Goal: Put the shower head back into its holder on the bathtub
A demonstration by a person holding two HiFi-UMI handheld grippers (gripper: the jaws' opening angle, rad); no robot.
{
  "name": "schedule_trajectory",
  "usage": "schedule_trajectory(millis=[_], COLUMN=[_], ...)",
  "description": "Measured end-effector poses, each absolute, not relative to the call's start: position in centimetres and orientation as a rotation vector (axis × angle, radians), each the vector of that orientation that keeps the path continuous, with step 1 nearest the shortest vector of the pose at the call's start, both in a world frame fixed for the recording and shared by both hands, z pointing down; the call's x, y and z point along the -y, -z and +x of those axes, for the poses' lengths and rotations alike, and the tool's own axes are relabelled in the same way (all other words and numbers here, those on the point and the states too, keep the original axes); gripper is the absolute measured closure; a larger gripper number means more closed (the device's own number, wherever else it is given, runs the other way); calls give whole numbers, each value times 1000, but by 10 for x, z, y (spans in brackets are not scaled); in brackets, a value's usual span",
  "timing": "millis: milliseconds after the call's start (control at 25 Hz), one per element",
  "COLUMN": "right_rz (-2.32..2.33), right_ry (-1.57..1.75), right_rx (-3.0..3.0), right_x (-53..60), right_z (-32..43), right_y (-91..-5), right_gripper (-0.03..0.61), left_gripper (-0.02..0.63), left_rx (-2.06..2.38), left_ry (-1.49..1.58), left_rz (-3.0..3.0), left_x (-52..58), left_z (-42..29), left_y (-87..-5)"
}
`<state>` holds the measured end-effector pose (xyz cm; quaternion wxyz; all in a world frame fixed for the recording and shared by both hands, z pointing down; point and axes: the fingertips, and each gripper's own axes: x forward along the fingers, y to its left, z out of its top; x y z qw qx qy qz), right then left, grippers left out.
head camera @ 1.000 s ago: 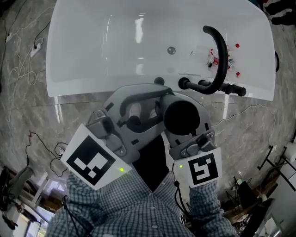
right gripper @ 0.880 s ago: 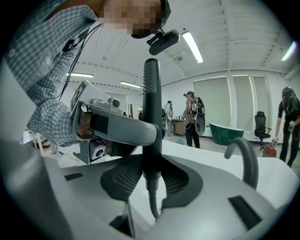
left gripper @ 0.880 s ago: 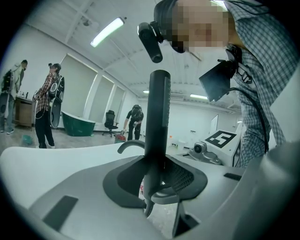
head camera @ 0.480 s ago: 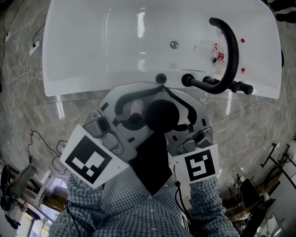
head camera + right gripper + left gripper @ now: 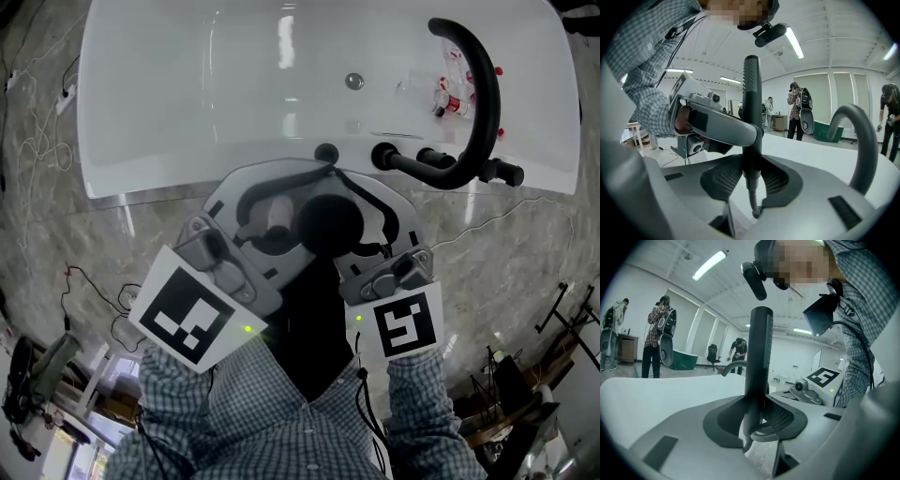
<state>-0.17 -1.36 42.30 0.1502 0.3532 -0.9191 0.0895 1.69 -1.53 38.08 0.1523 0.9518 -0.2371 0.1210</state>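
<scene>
My left gripper (image 5: 277, 214) is clamped on the black shaft of the shower head (image 5: 328, 225). My right gripper (image 5: 373, 236) is clamped on the same shaft from the opposite side. In both gripper views the shaft stands upright between the pads, and its hose (image 5: 752, 201) curls out below them.

From my head view, the near rim of the bathtub (image 5: 169, 173) runs straight across at 12 o'clock. The tips of both grippers overlap that edge. A round black socket (image 5: 326, 153) sits on the rim, also at 12 o'clock, just beyond the shower head. At 2 o'clock the arched black spout (image 5: 473, 94) rises off the rim, with a tap (image 5: 384, 155) at its foot, and they crowd that side. The basin from 10 to 12 o'clock is wide and bare apart from its drain (image 5: 353, 82). At 9 o'clock the stone floor (image 5: 56, 234) lies open, with loose cables (image 5: 37, 141) trailing across it.

I count two grippers, one shower head, one hose, one bathtub, one socket, one spout and one drain. Small red-capped bottles (image 5: 448, 98) stand in the tub behind the spout, too small for me to number. The left gripper view shows three people (image 5: 658, 329) well behind the tub.
</scene>
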Motion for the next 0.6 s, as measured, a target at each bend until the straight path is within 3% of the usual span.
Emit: schedule_trajectory(millis=[600], right_rz=[1013], right_ry=[-280], right_rx=[2606], right_x=[18], right_z=[6], right_y=[-465], right_gripper=[456], left_gripper=[472], left_rx=[635], left_ry=[-521], left_rz=[2764], left_x=[15], left_z=[28], left_y=[-428])
